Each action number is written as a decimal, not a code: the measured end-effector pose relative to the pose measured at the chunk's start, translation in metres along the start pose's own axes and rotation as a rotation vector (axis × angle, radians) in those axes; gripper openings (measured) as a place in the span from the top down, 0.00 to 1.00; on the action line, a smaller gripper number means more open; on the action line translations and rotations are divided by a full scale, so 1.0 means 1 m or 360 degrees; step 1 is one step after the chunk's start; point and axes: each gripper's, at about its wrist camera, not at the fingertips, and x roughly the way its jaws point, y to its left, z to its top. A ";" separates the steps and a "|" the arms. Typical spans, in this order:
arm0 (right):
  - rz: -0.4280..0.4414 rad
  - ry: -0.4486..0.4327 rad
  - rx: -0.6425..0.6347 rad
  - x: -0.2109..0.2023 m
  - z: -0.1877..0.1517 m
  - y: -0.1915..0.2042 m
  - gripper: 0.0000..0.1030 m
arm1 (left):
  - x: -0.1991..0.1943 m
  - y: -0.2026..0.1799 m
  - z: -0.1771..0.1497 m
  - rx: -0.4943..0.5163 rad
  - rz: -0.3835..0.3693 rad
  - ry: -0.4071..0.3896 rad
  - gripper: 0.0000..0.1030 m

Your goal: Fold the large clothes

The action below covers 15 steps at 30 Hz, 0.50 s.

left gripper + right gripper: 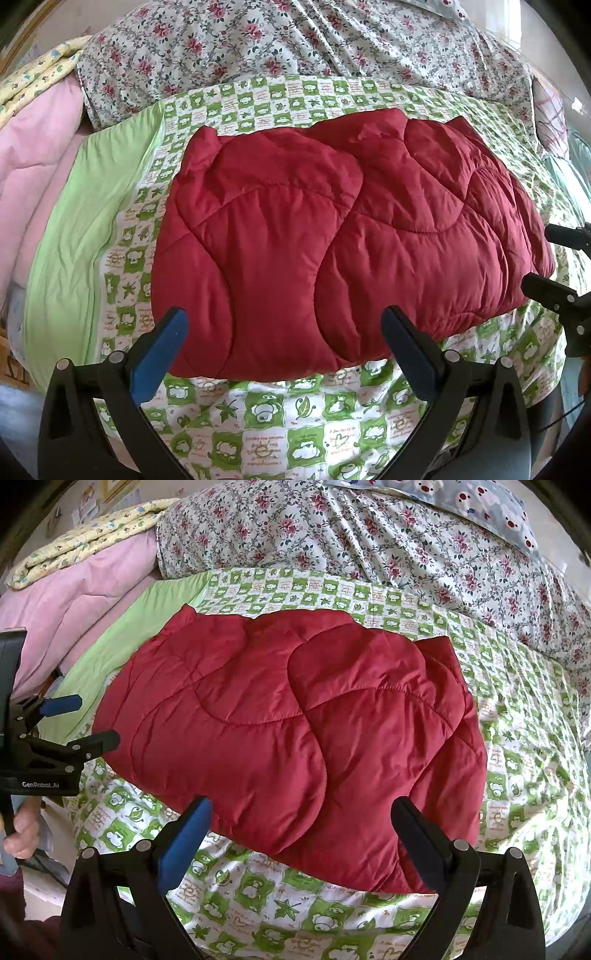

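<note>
One red quilted garment [332, 236] lies folded on the green-checked sheet [258, 413], its long axis running left to right across the bed in front of me. My left claw [284, 350] hangs wide at its near edge, gripping nothing. My right claw [301, 843] is just as wide, empty, over the near edge. Behind lie one floral quilt [369, 542] and one pink blanket [81, 590].
</note>
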 end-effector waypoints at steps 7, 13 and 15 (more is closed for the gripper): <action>0.0002 0.0008 0.0005 0.002 -0.001 -0.001 0.04 | 0.000 -0.004 0.001 0.0002 0.0001 -0.0001 0.00; 0.0001 -0.0005 0.0002 -0.001 0.000 0.000 0.04 | -0.001 -0.005 0.001 0.0001 0.0003 -0.0007 0.00; 0.0002 -0.0010 0.0002 -0.002 0.000 0.000 0.04 | -0.001 -0.005 0.001 0.0002 0.0004 -0.0009 0.00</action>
